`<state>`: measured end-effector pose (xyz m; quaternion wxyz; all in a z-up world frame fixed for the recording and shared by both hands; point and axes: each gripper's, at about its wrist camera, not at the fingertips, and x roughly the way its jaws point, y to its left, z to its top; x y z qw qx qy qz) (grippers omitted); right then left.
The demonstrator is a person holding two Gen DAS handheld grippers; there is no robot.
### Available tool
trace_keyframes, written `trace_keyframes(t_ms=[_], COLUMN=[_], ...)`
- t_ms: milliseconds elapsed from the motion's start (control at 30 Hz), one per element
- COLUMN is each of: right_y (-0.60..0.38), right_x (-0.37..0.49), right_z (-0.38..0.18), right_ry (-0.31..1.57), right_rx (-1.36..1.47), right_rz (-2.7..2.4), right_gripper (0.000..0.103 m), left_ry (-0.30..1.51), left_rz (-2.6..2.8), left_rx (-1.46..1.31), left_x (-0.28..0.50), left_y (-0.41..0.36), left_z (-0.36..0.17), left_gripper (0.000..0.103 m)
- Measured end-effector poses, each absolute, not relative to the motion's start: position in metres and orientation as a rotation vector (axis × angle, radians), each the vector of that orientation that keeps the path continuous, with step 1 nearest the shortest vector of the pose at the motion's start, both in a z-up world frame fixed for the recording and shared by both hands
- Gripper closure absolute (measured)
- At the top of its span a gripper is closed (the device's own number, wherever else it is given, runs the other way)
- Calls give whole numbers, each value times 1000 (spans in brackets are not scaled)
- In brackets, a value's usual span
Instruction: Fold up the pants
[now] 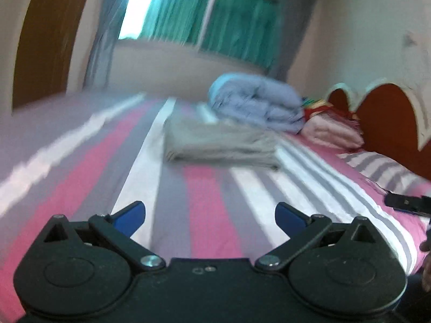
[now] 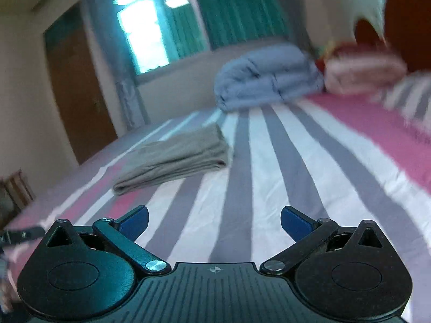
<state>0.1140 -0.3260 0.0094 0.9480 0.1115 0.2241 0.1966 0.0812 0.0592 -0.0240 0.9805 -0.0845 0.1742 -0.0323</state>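
Pants (image 1: 215, 141): grey, folded into a flat stack, lying on the bed sheet, apart from both grippers; seen also from the right wrist (image 2: 175, 158).
Left gripper (image 1: 210, 215): jaws spread wide, blue pads, nothing between them, above the sheet.
Right gripper (image 2: 214, 220): jaws spread wide, empty, above the sheet.
Bed sheet (image 1: 204, 210): striped pink, grey and white.
Quilt (image 1: 258, 102): pale blue, rolled, just behind the pants.
Pink blanket (image 1: 331, 132): folded, beside the quilt, near the headboard (image 1: 388, 123).
Curtains (image 1: 237, 27): green, over the window.
Door (image 2: 80, 94): brown wood, at left.
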Motion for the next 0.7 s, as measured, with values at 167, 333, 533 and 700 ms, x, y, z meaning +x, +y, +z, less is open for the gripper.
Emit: trace_keyframes(t_ms=[167,333,533,700], right_y=[-305,-292,-278,-262], right_x=[68,35,9,11], right_z=[19,27,45,39], right_ry=[397,386,342,323], right_rx=[178,165,96,26], right_rz=[396,401,424,435], right_gripper=[0,0,0,0], left_ry=[274,299,259,264], left_rz=[-94,-104,4,-2], left_rx=[-164,-187,-134,-164], left_x=[45,27,9,13], left_y=[37,20,15,18], left_z=[-13,-13,-10,-11], left_gripper=[6,6,6,6])
